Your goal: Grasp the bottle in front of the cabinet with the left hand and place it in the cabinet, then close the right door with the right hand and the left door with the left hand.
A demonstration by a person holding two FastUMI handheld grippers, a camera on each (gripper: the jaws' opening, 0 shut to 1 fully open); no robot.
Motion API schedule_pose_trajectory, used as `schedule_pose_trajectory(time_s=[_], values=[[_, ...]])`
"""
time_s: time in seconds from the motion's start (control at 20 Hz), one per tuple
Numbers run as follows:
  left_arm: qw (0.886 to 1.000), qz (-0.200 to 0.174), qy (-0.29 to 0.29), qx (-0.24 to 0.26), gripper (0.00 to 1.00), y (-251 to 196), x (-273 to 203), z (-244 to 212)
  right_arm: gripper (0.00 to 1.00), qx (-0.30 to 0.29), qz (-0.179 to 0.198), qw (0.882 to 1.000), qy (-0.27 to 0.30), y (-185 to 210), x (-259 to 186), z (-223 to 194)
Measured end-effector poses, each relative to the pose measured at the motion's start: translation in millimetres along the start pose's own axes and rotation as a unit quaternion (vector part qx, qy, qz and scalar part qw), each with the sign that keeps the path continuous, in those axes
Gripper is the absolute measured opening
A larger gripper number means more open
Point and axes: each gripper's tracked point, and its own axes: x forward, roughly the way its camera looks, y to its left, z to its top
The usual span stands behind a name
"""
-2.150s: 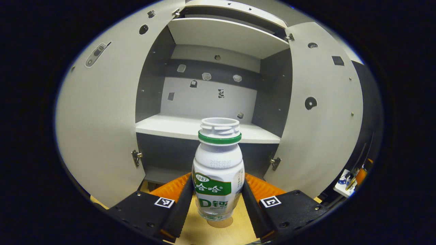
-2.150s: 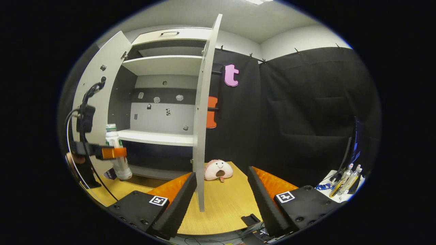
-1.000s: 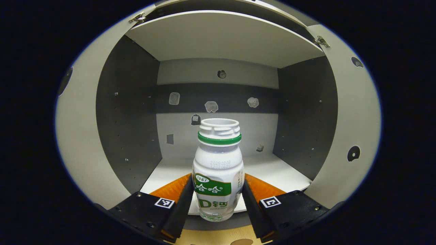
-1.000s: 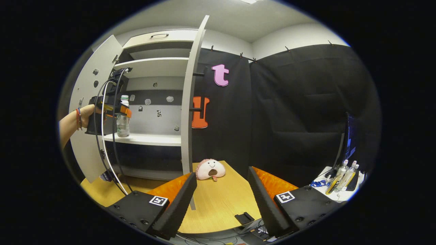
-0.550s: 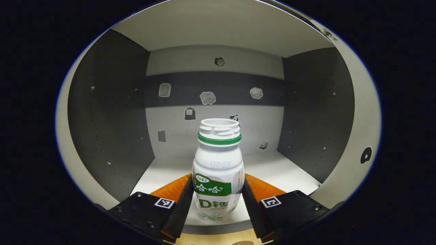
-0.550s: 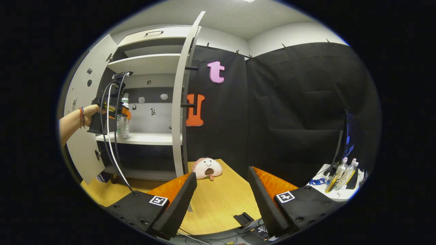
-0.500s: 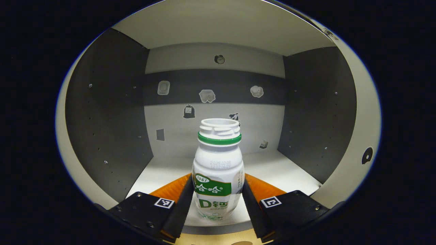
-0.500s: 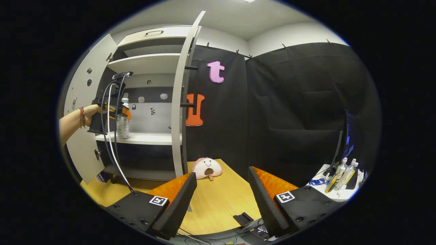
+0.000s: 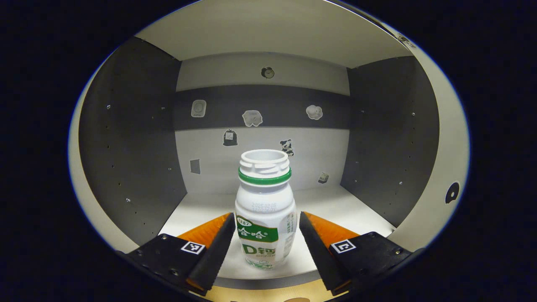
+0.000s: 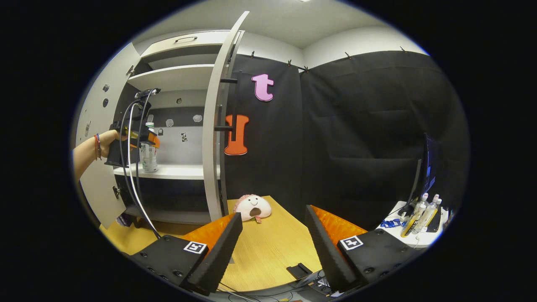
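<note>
The white bottle (image 9: 265,209) with a green neck ring and green label stands upright on the cabinet's white middle shelf (image 9: 352,209), near its front edge. My left gripper (image 9: 266,215) is open, its orange-backed fingers on either side of the bottle with a small gap on each. In the right gripper view, a person's hand (image 10: 90,149) holds the left gripper (image 10: 144,138) at the bottle (image 10: 147,159) inside the cabinet. The right door (image 10: 212,126) and the left door (image 10: 94,126) stand open. My right gripper (image 10: 272,214) is open and holds nothing, low over the wooden table (image 10: 268,251).
A pink plush toy (image 10: 251,206) lies on the table just right of the right door's foot. A white side table (image 10: 419,220) with small bottles stands at the far right. Cables (image 10: 134,180) hang from the left gripper. An upper shelf (image 9: 268,33) roofs the compartment.
The left gripper carried the bottle into the cabinet and set it on the shelf; its fingers have just parted from it. The right gripper's view drifted slightly right.
</note>
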Motion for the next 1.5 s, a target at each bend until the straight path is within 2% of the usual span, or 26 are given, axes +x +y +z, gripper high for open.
schedule_pose_trajectory(time_s=[0.5,0.75,1.0,1.3,1.5], values=[[0.998,0.014,-0.053,-0.004,0.95,25,-76,21,0.99,-0.004,0.010,1.000,-0.008,0,14,8],[0.997,0.014,-0.073,-0.027,0.95,31,-128,20,0.99,-0.018,0.016,1.000,-0.017,-4,29,16],[0.994,0.038,-0.104,-0.023,0.95,47,-193,26,0.99,-0.011,0.039,0.999,-0.013,1,46,14],[0.990,0.061,-0.114,-0.050,0.94,53,-272,4,0.99,-0.013,0.057,0.998,-0.011,1,76,15],[0.987,0.078,-0.131,-0.043,0.94,57,-319,-8,0.99,0.001,0.071,0.998,0.000,1,95,8]])
